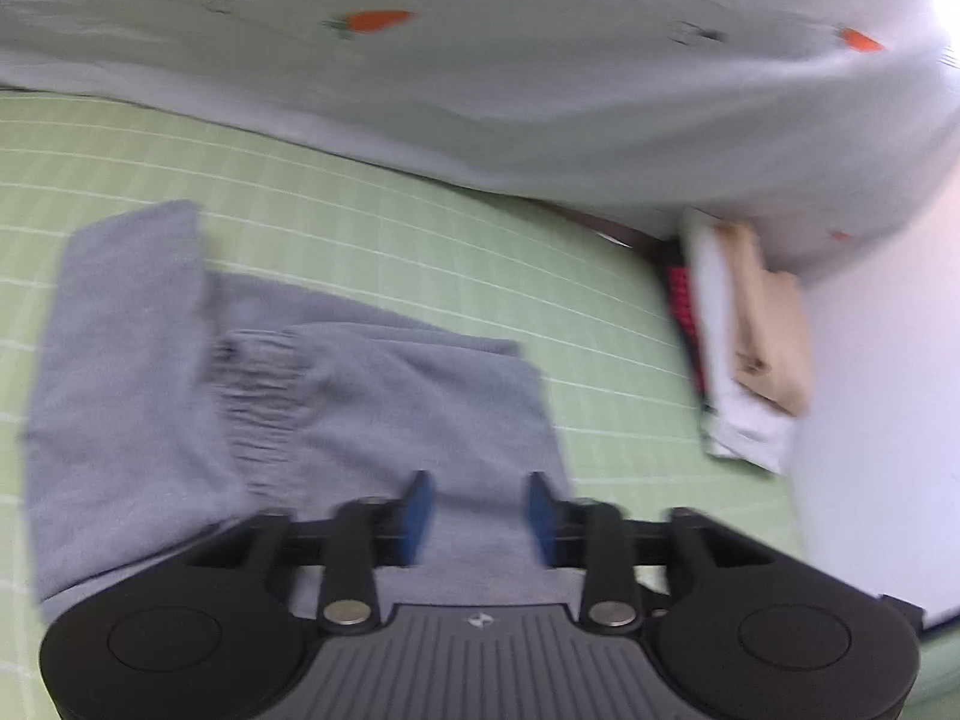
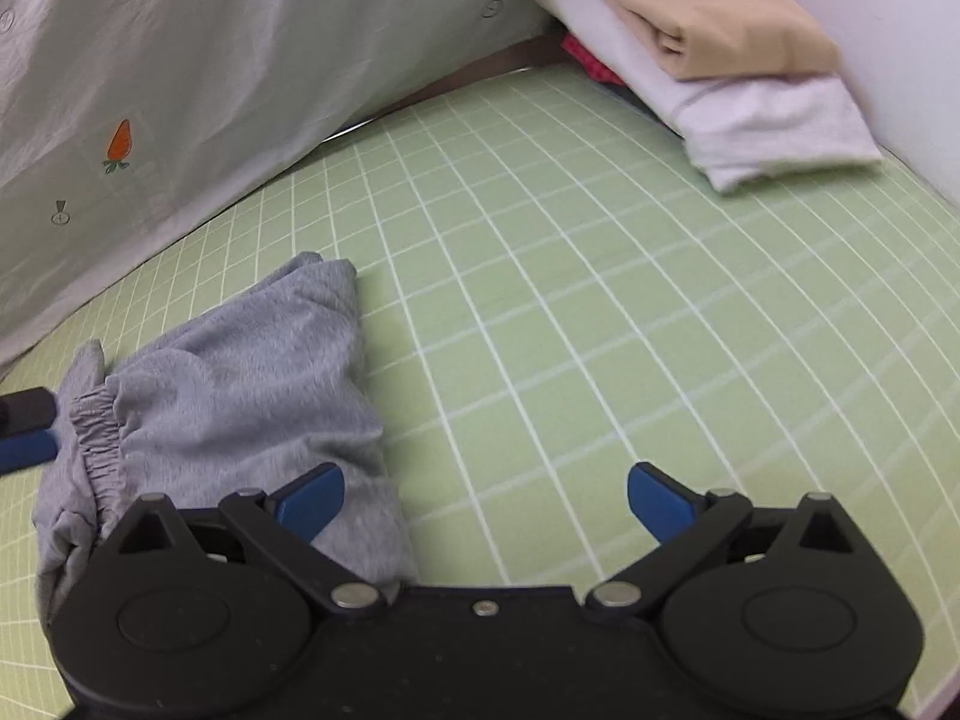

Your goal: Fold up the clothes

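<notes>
Grey shorts (image 2: 240,396) folded, long axis approx. toward carrot-print sheet (image 2: 180,60).

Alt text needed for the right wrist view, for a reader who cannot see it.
The open right gripper hovers over a green grid mat, its left fingertip above partly folded grey shorts. A stack of folded clothes lies at the mat's far right corner, and a carrot-print white sheet hangs behind.

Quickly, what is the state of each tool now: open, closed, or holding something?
Left tool: open, over the grey shorts, gripping nothing.
Right tool: wide open, empty, beside the grey shorts and above the green mat.
</notes>
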